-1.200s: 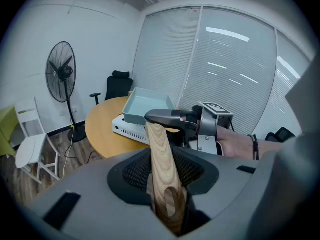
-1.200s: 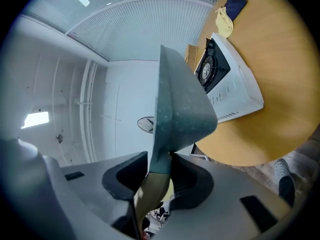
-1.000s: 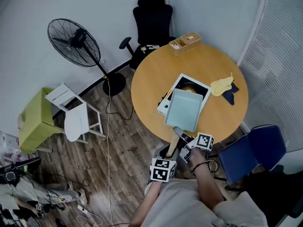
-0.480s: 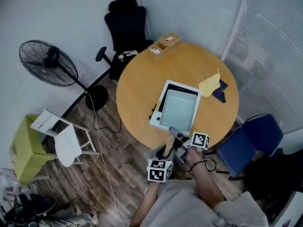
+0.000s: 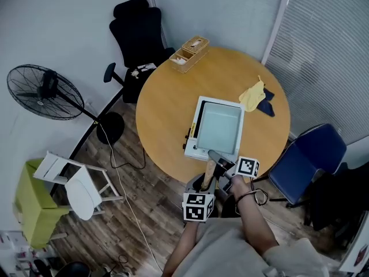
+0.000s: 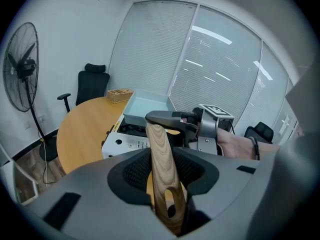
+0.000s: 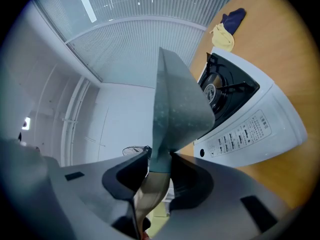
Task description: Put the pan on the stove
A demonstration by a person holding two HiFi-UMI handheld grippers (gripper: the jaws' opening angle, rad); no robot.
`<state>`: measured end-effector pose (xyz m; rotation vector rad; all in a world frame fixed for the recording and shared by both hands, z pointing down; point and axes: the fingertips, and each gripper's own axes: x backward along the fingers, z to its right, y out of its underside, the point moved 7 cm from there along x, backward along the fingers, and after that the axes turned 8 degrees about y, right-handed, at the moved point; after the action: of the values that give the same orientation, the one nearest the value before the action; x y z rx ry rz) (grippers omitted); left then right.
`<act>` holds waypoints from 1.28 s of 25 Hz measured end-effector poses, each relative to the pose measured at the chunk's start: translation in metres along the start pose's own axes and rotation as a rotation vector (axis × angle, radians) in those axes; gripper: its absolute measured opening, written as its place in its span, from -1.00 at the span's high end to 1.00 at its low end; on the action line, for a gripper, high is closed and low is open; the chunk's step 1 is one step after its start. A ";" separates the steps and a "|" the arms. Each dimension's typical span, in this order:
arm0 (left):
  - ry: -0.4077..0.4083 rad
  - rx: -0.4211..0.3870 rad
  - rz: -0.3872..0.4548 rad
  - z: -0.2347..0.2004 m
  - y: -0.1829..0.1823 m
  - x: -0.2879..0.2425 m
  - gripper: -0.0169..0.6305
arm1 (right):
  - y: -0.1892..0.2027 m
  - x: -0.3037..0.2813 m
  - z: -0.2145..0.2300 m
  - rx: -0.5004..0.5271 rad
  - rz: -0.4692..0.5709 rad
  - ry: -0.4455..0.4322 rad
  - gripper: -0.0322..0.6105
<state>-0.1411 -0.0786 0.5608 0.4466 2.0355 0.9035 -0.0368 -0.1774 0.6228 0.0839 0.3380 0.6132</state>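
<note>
A pale teal square pan (image 5: 219, 128) lies over the white stove (image 5: 192, 150) on the round wooden table (image 5: 161, 108). Its wooden handle (image 5: 209, 176) points back at me. My left gripper (image 5: 206, 184) is shut on the wooden part of the handle (image 6: 161, 149). My right gripper (image 5: 225, 175) is shut on the grey neck (image 7: 172, 109) where the handle meets the pan. In the right gripper view the stove's black burner (image 7: 220, 91) shows beside the pan. Whether the pan rests on the stove or hangs just above it I cannot tell.
A wooden box (image 5: 188, 53) stands at the table's far edge. Yellow and dark blue cloths (image 5: 258, 97) lie right of the stove. A black office chair (image 5: 135, 30), a blue chair (image 5: 308, 163), a floor fan (image 5: 40, 91) and a white stool (image 5: 78, 183) ring the table.
Both grippers have carried the pan away from me. It hung off the stove's near side with the burner showing; now it covers the stove top.
</note>
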 end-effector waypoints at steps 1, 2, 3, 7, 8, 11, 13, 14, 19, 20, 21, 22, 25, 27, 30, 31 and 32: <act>0.005 -0.003 0.003 0.000 0.000 -0.001 0.47 | -0.001 0.001 0.001 -0.001 0.009 -0.001 0.47; 0.007 -0.009 0.005 0.000 0.000 -0.002 0.47 | -0.001 0.001 0.002 -0.004 0.019 -0.010 0.46; 0.008 -0.015 0.005 0.001 0.001 -0.002 0.47 | 0.000 0.002 0.003 -0.012 0.028 -0.022 0.46; 0.009 -0.029 -0.006 0.003 0.002 -0.002 0.48 | 0.005 0.006 0.006 -0.050 0.051 -0.031 0.46; 0.007 -0.030 -0.007 0.003 0.002 -0.002 0.48 | 0.005 0.006 0.005 -0.041 0.050 -0.027 0.46; 0.000 -0.029 -0.009 0.001 0.003 -0.002 0.48 | 0.003 0.003 0.004 -0.011 0.040 -0.045 0.46; -0.002 -0.029 -0.014 -0.001 0.003 -0.003 0.48 | 0.004 -0.001 0.004 -0.034 0.030 -0.065 0.46; -0.003 -0.028 -0.015 -0.002 0.001 -0.003 0.48 | 0.004 -0.003 0.005 -0.051 0.026 -0.067 0.46; 0.003 -0.020 -0.016 -0.006 -0.002 -0.008 0.48 | -0.002 -0.006 0.004 -0.033 0.020 -0.034 0.46; 0.011 -0.019 -0.019 -0.007 -0.003 -0.011 0.48 | -0.005 -0.006 0.006 -0.025 0.016 -0.017 0.46; 0.020 -0.016 -0.022 -0.009 -0.004 -0.015 0.47 | -0.008 -0.007 0.006 -0.020 0.012 -0.013 0.46; 0.027 -0.013 -0.026 -0.010 -0.005 -0.018 0.47 | -0.011 -0.008 0.006 -0.017 0.008 -0.019 0.46; 0.031 -0.017 -0.039 -0.011 -0.007 -0.025 0.47 | -0.018 -0.010 0.010 0.001 0.001 -0.006 0.46; 0.030 -0.022 -0.045 -0.012 -0.011 -0.030 0.47 | -0.024 -0.012 0.010 0.006 -0.007 -0.006 0.46; 0.030 -0.026 -0.046 -0.015 -0.017 -0.037 0.46 | -0.033 -0.019 0.012 0.002 -0.009 -0.028 0.46; 0.028 -0.027 -0.048 -0.017 -0.019 -0.039 0.46 | -0.036 -0.021 0.014 -0.007 -0.006 -0.038 0.46; 0.027 -0.025 -0.050 -0.018 -0.021 -0.040 0.46 | -0.037 -0.024 0.016 -0.019 -0.003 -0.044 0.46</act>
<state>-0.1320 -0.1245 0.5741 0.3699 2.0482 0.9080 -0.0291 -0.2208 0.6382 0.0786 0.2901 0.6105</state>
